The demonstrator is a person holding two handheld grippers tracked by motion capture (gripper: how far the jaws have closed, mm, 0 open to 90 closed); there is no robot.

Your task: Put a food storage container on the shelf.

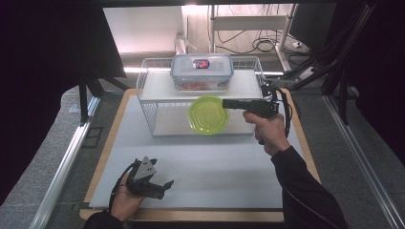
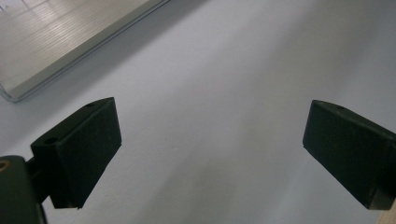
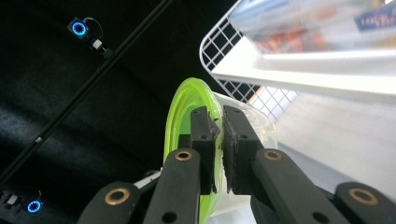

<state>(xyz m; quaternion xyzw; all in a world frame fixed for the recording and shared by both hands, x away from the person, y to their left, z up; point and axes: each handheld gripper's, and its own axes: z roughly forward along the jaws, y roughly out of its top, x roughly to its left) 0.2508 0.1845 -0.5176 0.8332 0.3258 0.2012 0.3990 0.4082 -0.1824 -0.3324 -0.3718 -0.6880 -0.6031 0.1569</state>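
right gripper: fingers pinched on the rim of the green-lidded round container, one finger on each side of the rim; held off the worktop, level, at the open front of the wire rack
container: clear tub with lime-green lid, seen edge-on in the right gripper view, lid facing away from the rack
rack top shelf: rectangular clear box with blue-rimmed lid, orange contents inside
left gripper: near front-left of worktop, resting low in the person's hand, fingers spread wide, nothing between them
worktop: pale grey mat on a wood-edged board
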